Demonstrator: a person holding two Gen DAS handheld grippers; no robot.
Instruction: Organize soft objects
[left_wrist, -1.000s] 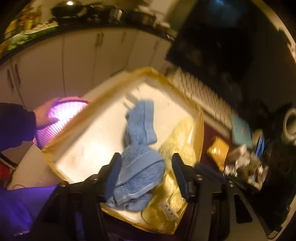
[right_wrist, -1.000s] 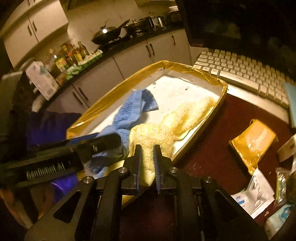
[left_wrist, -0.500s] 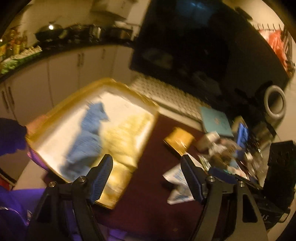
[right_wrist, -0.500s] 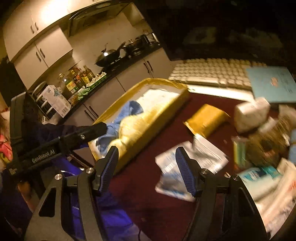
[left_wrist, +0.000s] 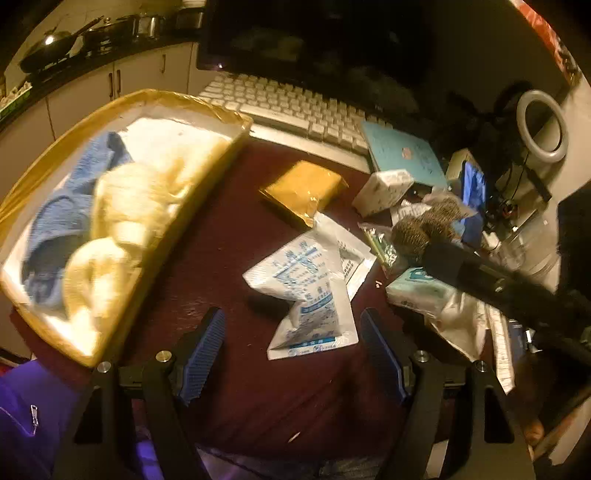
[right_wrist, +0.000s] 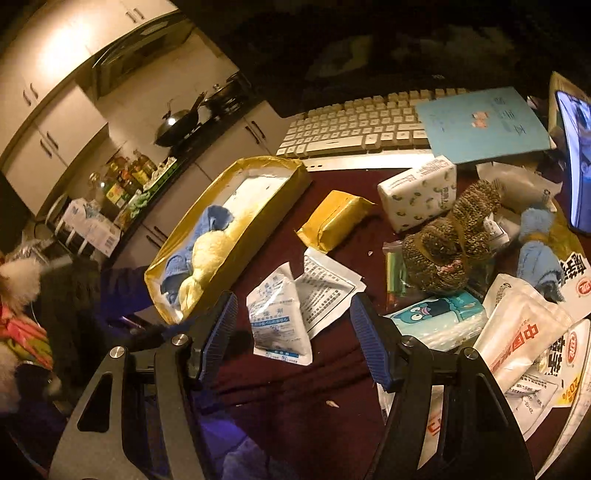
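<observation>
Here's the yellow-rimmed tray (right_wrist: 258, 162) on the left half of the right wrist view, and inside it a blue cloth (right_wrist: 212, 221) lies bunched against a fluffy yellow cloth (right_wrist: 207, 251), the two touching at the near end. In the left wrist view that tray (left_wrist: 184, 98) fills the left side, blue cloth (left_wrist: 62, 218) on the far left, yellow cloth (left_wrist: 125, 206) beside it. Out on the dark red tabletop (right_wrist: 332, 376), more soft things wait: a brown knitted piece (right_wrist: 454, 240) at centre right, and a pale blue fuzzy piece (right_wrist: 535, 240) just right of it. Between tray and knit lie a yellow packet (right_wrist: 332, 221), a white printed pouch (right_wrist: 277, 314) and a folded leaflet (right_wrist: 328, 291) touching it. A tissue pack (right_wrist: 417, 195) sits near the white keyboard (right_wrist: 351, 125), with a blue booklet (right_wrist: 480, 125) overlapping the keyboard's right end. The right tool (right_wrist: 291, 338) stands wide, nothing between its blue pads, hovering above the pouch. The left tool (left_wrist: 293, 354) is wide too, empty, with the same pouch (left_wrist: 306, 288) just ahead of it. The right tool's dark arm (left_wrist: 498, 284) crosses the right of that view.
</observation>
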